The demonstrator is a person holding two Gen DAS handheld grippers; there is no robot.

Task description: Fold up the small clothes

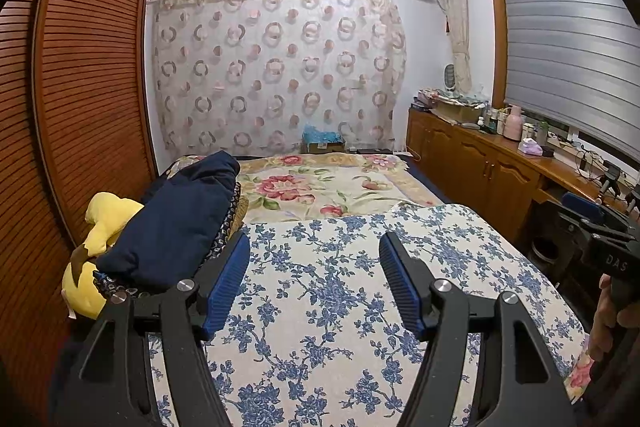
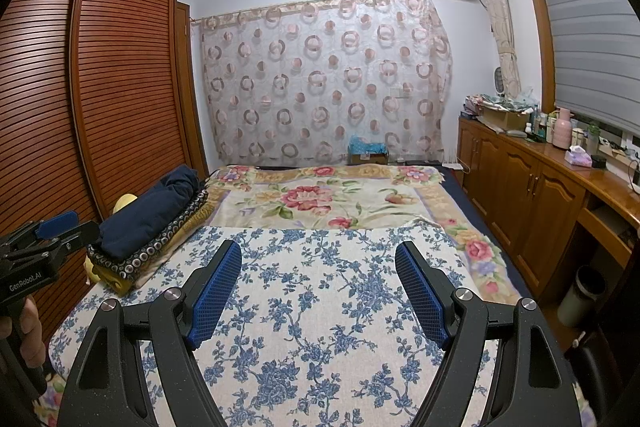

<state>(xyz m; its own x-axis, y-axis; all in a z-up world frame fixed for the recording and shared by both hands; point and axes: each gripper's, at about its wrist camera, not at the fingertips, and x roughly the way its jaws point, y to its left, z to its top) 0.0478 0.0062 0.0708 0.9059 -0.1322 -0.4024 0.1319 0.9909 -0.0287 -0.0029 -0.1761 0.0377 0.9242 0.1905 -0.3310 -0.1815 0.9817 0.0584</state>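
My left gripper (image 1: 314, 239) hangs open over a blue-floral cloth (image 1: 340, 291) spread flat on the near part of the bed, with nothing between its blue pads. Just left of it is a stack of folded clothes, a navy garment (image 1: 176, 223) on top and a dark ring-patterned one (image 2: 160, 247) beneath. My right gripper (image 2: 318, 247) is open too, above the same floral cloth (image 2: 320, 311), and holds nothing. Each gripper shows at the edge of the other's view: the right gripper (image 1: 588, 217) at the right, the left gripper (image 2: 74, 225) at the left beside the navy garment (image 2: 152, 215).
A yellow soft item (image 1: 104, 223) lies behind the stack by the louvred wardrobe doors (image 1: 88, 87). A red-flower blanket (image 2: 320, 199) covers the far bed. A cluttered wooden cabinet (image 2: 532, 187) runs along the right, with a bin (image 2: 580, 295) on the floor.
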